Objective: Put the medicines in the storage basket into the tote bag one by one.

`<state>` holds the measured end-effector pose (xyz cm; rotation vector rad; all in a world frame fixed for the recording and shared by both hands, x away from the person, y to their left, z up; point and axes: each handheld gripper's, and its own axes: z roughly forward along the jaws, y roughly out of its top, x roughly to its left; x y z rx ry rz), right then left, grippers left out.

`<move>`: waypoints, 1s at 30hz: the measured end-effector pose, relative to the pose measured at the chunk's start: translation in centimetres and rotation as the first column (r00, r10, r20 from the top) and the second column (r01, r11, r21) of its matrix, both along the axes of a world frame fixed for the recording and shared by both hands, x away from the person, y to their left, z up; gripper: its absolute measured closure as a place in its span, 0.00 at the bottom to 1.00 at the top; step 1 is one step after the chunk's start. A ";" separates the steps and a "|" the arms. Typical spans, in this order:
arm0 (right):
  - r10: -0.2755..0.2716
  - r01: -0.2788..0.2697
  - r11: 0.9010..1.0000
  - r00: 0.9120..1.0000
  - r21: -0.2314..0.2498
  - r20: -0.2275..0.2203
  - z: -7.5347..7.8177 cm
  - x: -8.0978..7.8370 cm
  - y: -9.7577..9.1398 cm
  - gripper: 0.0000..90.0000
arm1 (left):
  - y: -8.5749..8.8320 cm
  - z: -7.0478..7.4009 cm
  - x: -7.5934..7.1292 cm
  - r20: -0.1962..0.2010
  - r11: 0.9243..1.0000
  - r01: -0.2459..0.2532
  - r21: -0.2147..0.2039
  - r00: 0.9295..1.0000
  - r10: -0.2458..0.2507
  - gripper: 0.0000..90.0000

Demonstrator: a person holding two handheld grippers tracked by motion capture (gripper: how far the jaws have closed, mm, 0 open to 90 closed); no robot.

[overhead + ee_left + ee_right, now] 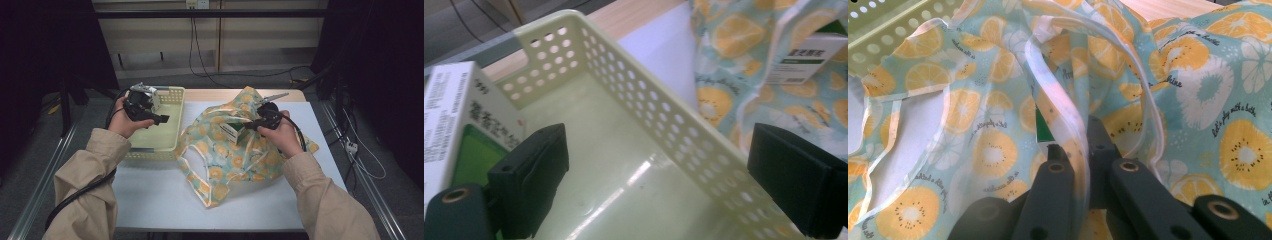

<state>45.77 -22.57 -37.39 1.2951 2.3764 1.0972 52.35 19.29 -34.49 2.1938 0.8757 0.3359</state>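
Note:
A thin bag printed with orange slices on pale blue lies crumpled on the white table. My right gripper is shut on the bag's whitish rim and holds it up. A white and green box pokes out of the bag's mouth, just left of that gripper; it is also in the left gripper view. My left gripper hangs open over a pale green perforated basket, with nothing between its jaws. A second white and green box sits in the basket, outside the left jaw.
The basket's perforated wall runs between my left gripper and the bag. A wooden strip borders the table's far edge. Bare white tabletop lies in front of the basket and bag. Cables hang behind the table.

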 end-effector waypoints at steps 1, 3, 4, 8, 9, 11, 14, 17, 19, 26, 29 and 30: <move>0.001 -0.001 1.000 1.000 0.000 0.001 0.0 0.0 0.0 1.00 | 0.4 0.0 0.3 -0.001 1.000 -0.015 -0.001 1.000 0.015 0.10; 0.003 -0.003 1.000 1.000 0.003 0.006 0.0 0.0 -0.1 1.00 | 1.2 0.0 0.8 -0.003 0.999 -0.041 0.021 0.999 0.041 0.10; 0.000 0.000 1.000 1.000 0.004 0.002 0.0 0.0 -0.1 1.00 | 1.6 -0.1 1.0 -0.003 0.998 -0.056 0.024 0.998 0.056 0.10; -0.001 0.001 1.000 1.000 0.011 -0.001 0.1 0.0 -0.3 1.00 | 3.1 -0.4 1.9 -0.003 0.996 -0.090 0.028 0.996 0.091 0.11; -0.001 0.001 1.000 1.000 0.013 -0.001 0.1 0.1 -0.3 1.00 | 3.3 -0.5 2.0 -0.005 0.995 -0.097 0.028 0.995 0.097 0.11; 0.001 -0.001 1.000 1.000 0.014 0.000 0.0 0.1 -0.3 1.00 | 3.6 -0.6 2.4 0.005 0.993 -0.110 0.044 0.994 0.110 0.11; 0.003 -0.003 1.000 1.000 0.016 0.001 0.0 0.1 -0.3 1.00 | 3.9 -0.7 2.8 0.015 0.992 -0.117 0.042 0.993 0.116 0.12; 0.000 0.000 1.000 1.000 0.015 -0.003 0.0 0.2 -0.3 1.00 | 4.1 -0.8 3.3 0.020 0.991 -0.124 0.056 0.992 0.123 0.12; 0.002 -0.002 1.000 1.000 0.018 -0.005 0.0 0.3 -0.3 1.00 | 4.3 -1.1 3.6 0.015 0.990 -0.133 0.052 0.991 0.132 0.12; 0.005 -0.004 1.000 1.000 0.016 -0.008 0.0 0.4 -0.3 1.00 | 5.3 -2.0 4.9 0.018 0.980 -0.179 0.084 0.984 0.179 0.12; 0.009 -0.009 1.000 1.000 0.017 -0.010 0.0 0.4 -0.3 1.00 | 5.6 -2.1 5.4 0.032 0.975 -0.203 0.087 0.979 0.201 0.12; 0.008 -0.008 1.000 1.000 0.018 -0.010 0.1 0.4 -0.3 1.00 | 5.7 -2.3 5.6 0.031 0.973 -0.212 0.088 0.977 0.210 0.12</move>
